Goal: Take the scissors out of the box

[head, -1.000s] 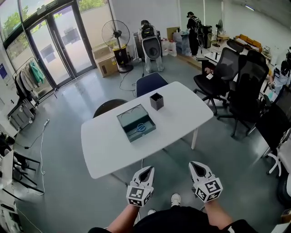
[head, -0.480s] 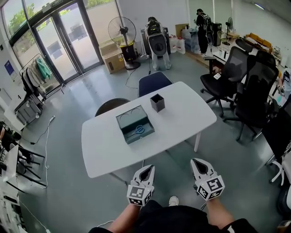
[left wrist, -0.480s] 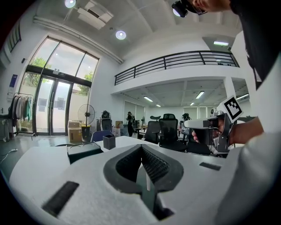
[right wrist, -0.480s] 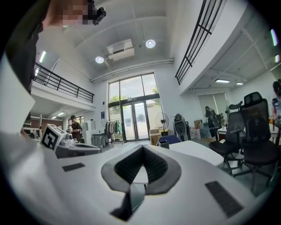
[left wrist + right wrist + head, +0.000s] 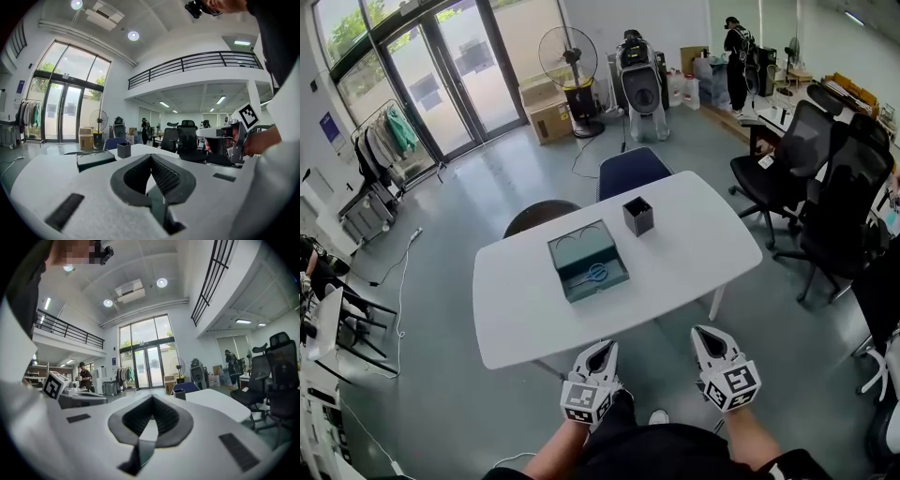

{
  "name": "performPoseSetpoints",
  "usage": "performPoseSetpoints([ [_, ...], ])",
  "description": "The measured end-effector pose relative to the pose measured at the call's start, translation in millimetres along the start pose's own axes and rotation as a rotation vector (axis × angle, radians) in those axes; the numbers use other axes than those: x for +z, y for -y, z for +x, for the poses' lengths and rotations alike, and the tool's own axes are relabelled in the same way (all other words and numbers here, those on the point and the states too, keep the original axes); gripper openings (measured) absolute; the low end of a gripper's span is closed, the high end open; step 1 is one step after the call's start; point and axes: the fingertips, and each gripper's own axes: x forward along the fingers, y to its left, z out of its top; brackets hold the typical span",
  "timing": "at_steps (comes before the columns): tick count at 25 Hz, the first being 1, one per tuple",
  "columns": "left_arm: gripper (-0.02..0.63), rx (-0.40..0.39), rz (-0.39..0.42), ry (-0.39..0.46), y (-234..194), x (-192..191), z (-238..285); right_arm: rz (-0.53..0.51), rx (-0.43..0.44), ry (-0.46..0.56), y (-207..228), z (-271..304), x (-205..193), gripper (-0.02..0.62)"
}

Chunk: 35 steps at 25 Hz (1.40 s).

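Observation:
A shallow grey-green box (image 5: 586, 259) lies open on the white table (image 5: 525, 309). Inside it, near the front right, are the blue-handled scissors (image 5: 592, 274). Both grippers hang short of the table's near edge, over the floor, with nothing in them. My left gripper (image 5: 602, 349) is shut and points at the table. My right gripper (image 5: 707, 333) is shut too, off the table's near right corner. In the left gripper view the box (image 5: 95, 159) shows low and far, beyond the shut jaw tips of the left gripper (image 5: 151, 157); the scissors are hidden there.
A black square pen holder (image 5: 637, 216) stands on the table behind and right of the box. A blue chair (image 5: 630, 172) and a dark round stool (image 5: 539, 217) sit at the far side. Black office chairs (image 5: 802, 150) stand to the right.
The person has walked toward the table with both grippers held out. The table and box now sit lower and nearer in the head view. Both grippers stay shut.

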Motion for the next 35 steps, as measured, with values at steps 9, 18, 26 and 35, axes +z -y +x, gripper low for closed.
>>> performPoseSetpoints([
  [9,0.008,0.032,0.000,0.025,-79,20,48,-0.036,0.038,0.001,11,102,21,0.006],
  [18,0.008,0.044,0.017,0.038,-177,54,89,-0.068,0.062,0.011,7,208,57,0.006],
  [26,0.008,0.069,-0.003,0.047,-257,52,102,-0.064,0.064,0.014,-9,288,60,0.006],
  [35,0.008,0.111,-0.019,0.031,-304,45,110,-0.033,0.068,-0.030,0,336,44,0.006],
])
